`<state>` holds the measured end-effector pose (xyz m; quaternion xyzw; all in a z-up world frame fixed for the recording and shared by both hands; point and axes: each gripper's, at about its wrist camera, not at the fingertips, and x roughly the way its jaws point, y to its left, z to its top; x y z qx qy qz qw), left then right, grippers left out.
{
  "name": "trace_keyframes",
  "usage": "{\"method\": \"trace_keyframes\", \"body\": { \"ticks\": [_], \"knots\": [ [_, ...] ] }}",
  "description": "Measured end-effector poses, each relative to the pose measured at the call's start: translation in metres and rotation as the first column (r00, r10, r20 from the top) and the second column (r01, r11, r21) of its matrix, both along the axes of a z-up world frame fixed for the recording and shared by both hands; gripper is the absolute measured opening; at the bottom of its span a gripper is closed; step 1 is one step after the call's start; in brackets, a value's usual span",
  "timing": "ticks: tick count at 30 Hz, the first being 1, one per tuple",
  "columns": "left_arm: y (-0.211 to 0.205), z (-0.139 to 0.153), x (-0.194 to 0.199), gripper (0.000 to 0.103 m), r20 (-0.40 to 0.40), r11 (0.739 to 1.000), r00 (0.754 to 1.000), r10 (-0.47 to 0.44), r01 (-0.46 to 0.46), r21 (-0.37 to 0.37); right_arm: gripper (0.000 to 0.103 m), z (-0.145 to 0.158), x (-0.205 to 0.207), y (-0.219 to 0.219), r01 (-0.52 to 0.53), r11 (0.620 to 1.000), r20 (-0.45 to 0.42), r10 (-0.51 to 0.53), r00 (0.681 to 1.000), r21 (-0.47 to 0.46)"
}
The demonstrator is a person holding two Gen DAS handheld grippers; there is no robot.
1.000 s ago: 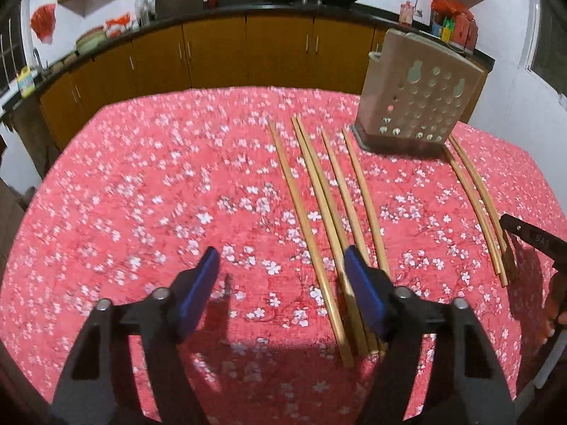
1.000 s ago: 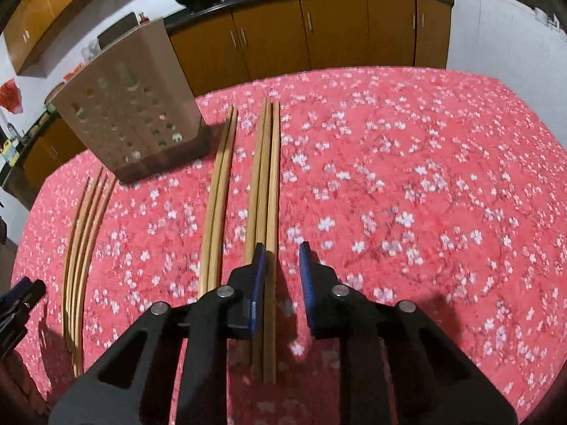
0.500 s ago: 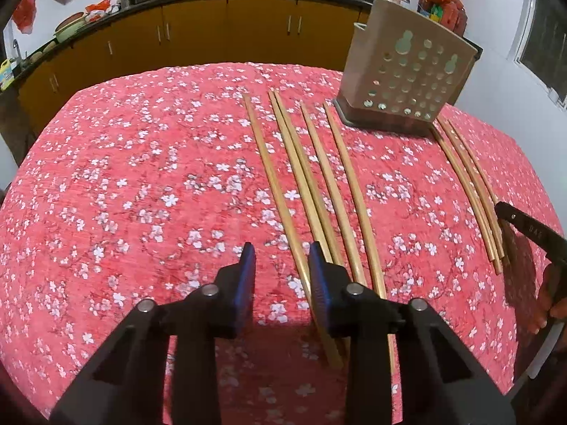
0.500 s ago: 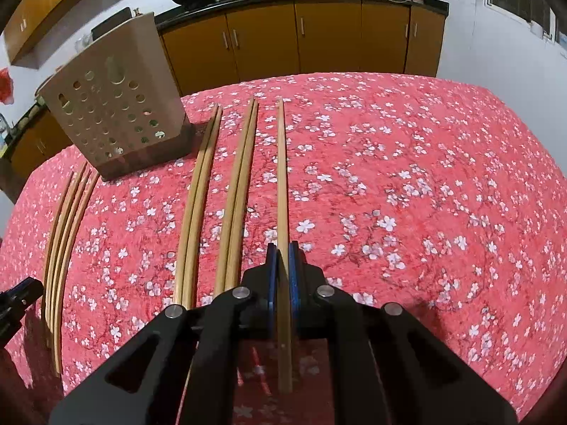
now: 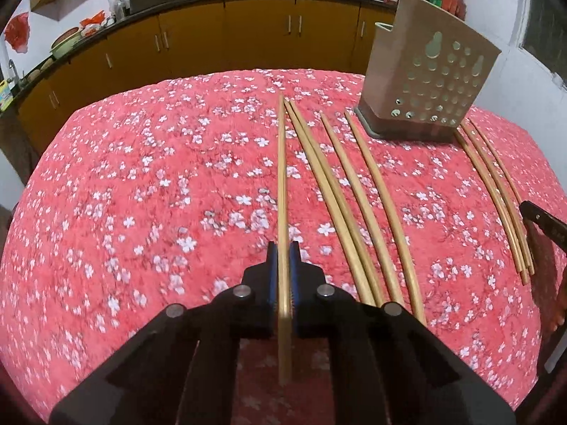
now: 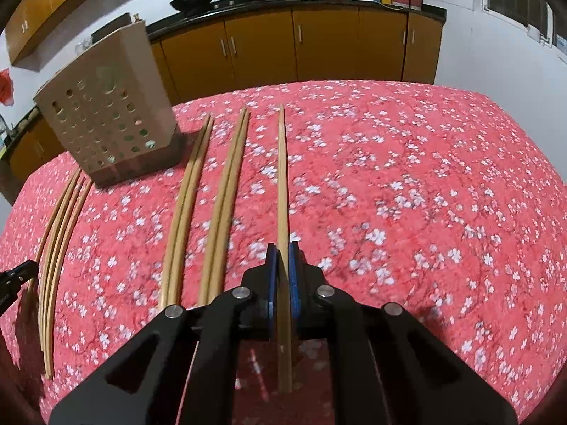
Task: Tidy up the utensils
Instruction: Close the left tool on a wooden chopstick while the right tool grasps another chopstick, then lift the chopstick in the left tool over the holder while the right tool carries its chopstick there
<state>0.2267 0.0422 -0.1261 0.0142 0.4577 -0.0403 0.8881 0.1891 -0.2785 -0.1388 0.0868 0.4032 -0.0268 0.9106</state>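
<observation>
A second ago my left gripper (image 5: 282,279) stood wide open over bare cloth beside the sticks; it has slid across and its blue pads have closed onto the leftmost chopstick (image 5: 282,191). My right gripper (image 6: 282,279) was only part closed around a bundle of sticks; now it pinches a single chopstick (image 6: 282,184), which lies apart from the pair (image 6: 226,198) it had been touching
</observation>
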Motion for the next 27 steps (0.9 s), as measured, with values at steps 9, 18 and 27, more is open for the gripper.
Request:
{"method": "trace_keyframes", "body": {
  "ticks": [9, 18, 27],
  "knots": [
    [0.001, -0.004, -0.016, 0.014, 0.061, 1.000, 0.998, -0.017, 0.018, -0.020, 0.008, -0.001, -0.013, -0.002, -0.004, 1.000, 0.008, 0.003, 1.000, 0.026],
    [0.005, -0.002, -0.027, 0.014, 0.062, 1.000, 0.998, -0.006, 0.006, -0.001, 0.008, 0.000, -0.021, 0.003, -0.010, 1.000, 0.000, 0.010, 1.000, -0.015],
    [0.006, 0.000, -0.030, 0.008, 0.045, 0.999, 0.999, -0.007, 0.005, 0.032, 0.008, 0.003, -0.025, 0.000, -0.004, 1.000, 0.021, 0.004, 1.000, 0.003]
  ]
}}
